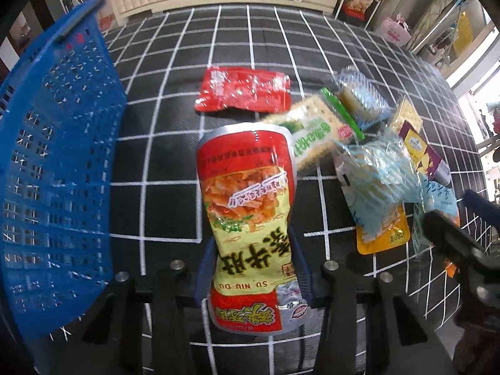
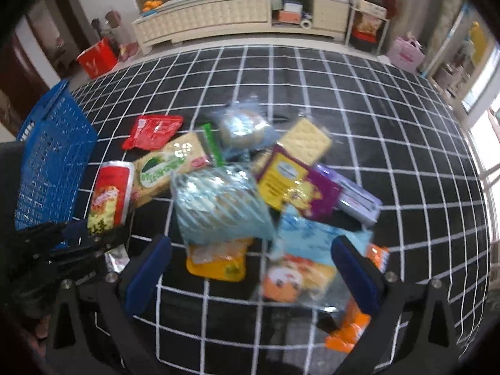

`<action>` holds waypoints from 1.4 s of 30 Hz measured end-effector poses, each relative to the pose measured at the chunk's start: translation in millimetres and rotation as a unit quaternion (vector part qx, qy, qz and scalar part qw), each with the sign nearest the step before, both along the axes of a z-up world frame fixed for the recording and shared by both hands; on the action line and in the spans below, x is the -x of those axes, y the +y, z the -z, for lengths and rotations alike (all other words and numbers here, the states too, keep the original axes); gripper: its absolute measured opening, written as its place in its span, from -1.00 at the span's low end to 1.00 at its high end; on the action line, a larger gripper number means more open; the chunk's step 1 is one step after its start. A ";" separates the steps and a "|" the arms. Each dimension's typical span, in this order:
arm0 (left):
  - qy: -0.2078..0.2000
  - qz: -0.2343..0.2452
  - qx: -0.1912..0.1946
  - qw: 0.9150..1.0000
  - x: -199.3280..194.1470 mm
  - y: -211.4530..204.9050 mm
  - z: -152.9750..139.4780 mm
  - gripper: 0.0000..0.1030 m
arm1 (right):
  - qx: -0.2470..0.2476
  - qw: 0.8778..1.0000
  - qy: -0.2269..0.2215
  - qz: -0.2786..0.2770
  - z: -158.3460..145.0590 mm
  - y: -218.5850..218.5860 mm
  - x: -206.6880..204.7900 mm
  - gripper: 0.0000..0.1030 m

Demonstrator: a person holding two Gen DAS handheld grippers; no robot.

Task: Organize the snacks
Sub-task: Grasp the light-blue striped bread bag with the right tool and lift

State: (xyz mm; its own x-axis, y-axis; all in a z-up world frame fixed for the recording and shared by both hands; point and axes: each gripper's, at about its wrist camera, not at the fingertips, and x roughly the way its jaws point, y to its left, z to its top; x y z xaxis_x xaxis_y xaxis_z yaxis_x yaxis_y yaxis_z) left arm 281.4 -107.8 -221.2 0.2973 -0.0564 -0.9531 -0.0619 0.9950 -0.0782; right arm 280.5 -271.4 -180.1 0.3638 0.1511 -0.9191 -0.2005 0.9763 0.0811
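My left gripper (image 1: 251, 268) is shut on a red and yellow snack packet (image 1: 247, 193) and holds it above the black checked cloth (image 1: 168, 156), just right of the blue basket (image 1: 53, 172). The held packet also shows in the right wrist view (image 2: 109, 193), with the basket (image 2: 50, 162) beside it. My right gripper (image 2: 253, 265) is open and empty over a pile of snacks: a light blue bag (image 2: 218, 206), an orange cartoon packet (image 2: 293, 278), a yellow pouch (image 2: 218, 262), a green cracker pack (image 2: 168, 165) and a purple and yellow packet (image 2: 293, 187).
A flat red packet (image 1: 243, 89) lies alone on the cloth beyond the held one. A cracker pack (image 2: 306, 139) and a clear blue bag (image 2: 240, 125) lie at the far side of the pile. A white cabinet (image 2: 218, 15) stands past the cloth.
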 end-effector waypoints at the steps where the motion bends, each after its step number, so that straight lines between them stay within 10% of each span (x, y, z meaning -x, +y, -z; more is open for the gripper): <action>1: -0.001 0.000 0.001 1.000 -0.5 0.0 -3.1 -0.18 | 0.002 1.000 -0.001 -0.003 1.3 4.1 -2.5 1.00; 22: -0.016 0.007 -0.003 1.000 -28.8 23.5 -0.1 -0.22 | 0.006 0.999 0.039 -0.037 43.6 33.2 -30.3 0.48; 42: -0.123 0.018 0.003 0.992 35.8 33.0 -120.2 -0.25 | -0.069 0.996 -0.051 -0.006 -94.4 18.6 41.5 0.32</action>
